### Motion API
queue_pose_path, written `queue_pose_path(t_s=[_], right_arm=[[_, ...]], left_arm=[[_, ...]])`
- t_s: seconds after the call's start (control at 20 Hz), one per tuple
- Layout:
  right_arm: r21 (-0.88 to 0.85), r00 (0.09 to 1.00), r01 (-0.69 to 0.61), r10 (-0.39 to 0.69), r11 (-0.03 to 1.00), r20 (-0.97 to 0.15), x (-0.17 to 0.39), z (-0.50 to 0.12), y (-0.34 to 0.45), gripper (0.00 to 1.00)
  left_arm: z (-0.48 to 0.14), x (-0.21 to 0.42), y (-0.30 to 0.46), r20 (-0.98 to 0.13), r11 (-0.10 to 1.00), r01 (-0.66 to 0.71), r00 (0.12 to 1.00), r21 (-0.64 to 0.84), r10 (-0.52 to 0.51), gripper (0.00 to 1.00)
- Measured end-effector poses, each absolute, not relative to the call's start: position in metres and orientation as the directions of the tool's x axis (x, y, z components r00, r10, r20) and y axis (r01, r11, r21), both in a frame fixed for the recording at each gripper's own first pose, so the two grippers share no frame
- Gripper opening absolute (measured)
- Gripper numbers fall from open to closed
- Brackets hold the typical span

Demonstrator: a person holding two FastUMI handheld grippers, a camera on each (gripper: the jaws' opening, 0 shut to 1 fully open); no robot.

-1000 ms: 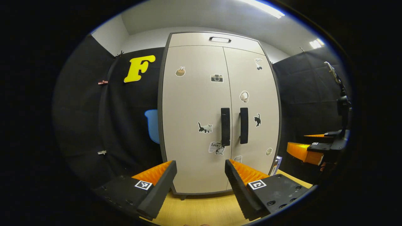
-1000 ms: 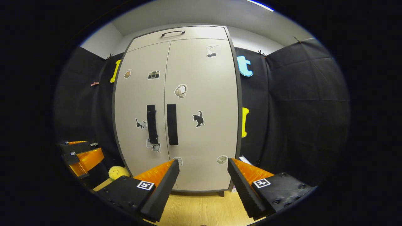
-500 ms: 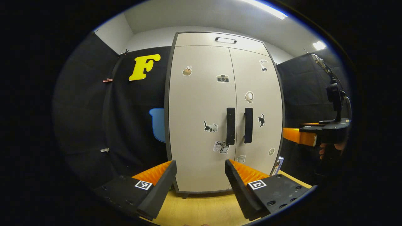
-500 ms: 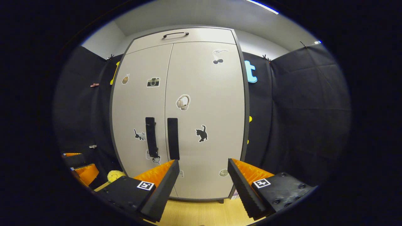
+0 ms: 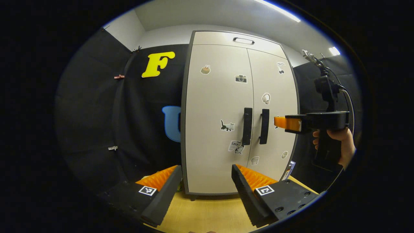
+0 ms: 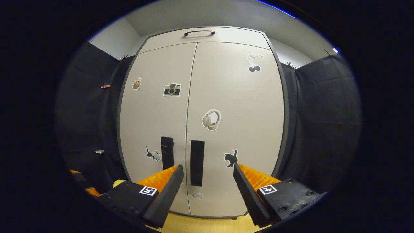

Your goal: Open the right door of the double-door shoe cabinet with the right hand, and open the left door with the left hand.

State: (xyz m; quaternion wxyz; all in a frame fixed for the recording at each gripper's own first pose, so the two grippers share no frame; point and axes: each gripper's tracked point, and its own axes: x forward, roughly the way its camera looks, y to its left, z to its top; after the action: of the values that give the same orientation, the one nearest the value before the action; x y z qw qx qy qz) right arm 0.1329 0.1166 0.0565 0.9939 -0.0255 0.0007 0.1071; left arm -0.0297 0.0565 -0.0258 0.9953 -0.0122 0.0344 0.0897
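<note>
The pale double-door shoe cabinet (image 5: 216,97) stands with both doors shut. Two dark vertical handles sit side by side at the middle seam: the left door handle (image 5: 247,126) and the right door handle (image 5: 264,126). My left gripper (image 5: 204,171) is open and well back from the cabinet, holding nothing. My right gripper (image 6: 207,170) is open and close to the doors. The right door handle (image 6: 197,162) lies just beyond its fingers, a little left of the gap's middle, and the left door handle (image 6: 167,157) is beside it. In the left gripper view a hand (image 5: 338,142) holds the right gripper (image 5: 280,122) level near the right door.
The cabinet stands on a light wooden surface (image 5: 207,213). A top panel with a small handle (image 5: 243,40) sits above the doors. A thin box (image 5: 288,170) leans at the cabinet's right foot. A yellow soft object (image 6: 118,183) lies at its left foot. Black cloth walls close in both sides.
My right gripper has risen and moved closer to the doors, so the right handle now sits near its fingers. In the left gripper view the cabinet has slid rightward.
</note>
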Motion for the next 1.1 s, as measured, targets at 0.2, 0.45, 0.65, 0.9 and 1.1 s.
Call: queue_pose_path(t_s=[0.2, 0.45, 0.65, 0.9, 1.1], right_arm=[[-0.034, 0.979, -0.203, 0.202, 0.979, -0.033, 0.160, 0.045, 0.128, 0.97], [-0.013, 0.988, -0.151, 0.151, 0.988, -0.039, 0.191, 0.043, 0.132, 0.97], [0.026, 0.987, -0.134, 0.136, 0.991, -0.081, 0.210, 0.033, 0.133, 0.97], [0.048, 0.983, -0.144, 0.149, 0.988, -0.104, 0.215, 0.026, 0.142, 0.85], [0.036, 0.979, -0.148, 0.152, 0.988, -0.135, 0.223, 0.015, 0.153, 0.55]], left_arm=[[-0.031, -0.038, 0.071, -0.074, 0.975, -0.220, 0.973, -0.004, 0.219, 0.95], [-0.043, -0.044, 0.081, -0.099, 0.971, -0.239, 0.967, -0.026, 0.236, 0.95], [-0.052, -0.049, 0.085, -0.117, 0.969, -0.245, 0.964, -0.031, 0.240, 0.95], [-0.060, -0.052, 0.094, -0.138, 0.965, -0.259, 0.958, -0.040, 0.251, 0.95], [-0.056, -0.052, 0.097, -0.121, 0.964, -0.256, 0.962, -0.074, 0.246, 0.95]])
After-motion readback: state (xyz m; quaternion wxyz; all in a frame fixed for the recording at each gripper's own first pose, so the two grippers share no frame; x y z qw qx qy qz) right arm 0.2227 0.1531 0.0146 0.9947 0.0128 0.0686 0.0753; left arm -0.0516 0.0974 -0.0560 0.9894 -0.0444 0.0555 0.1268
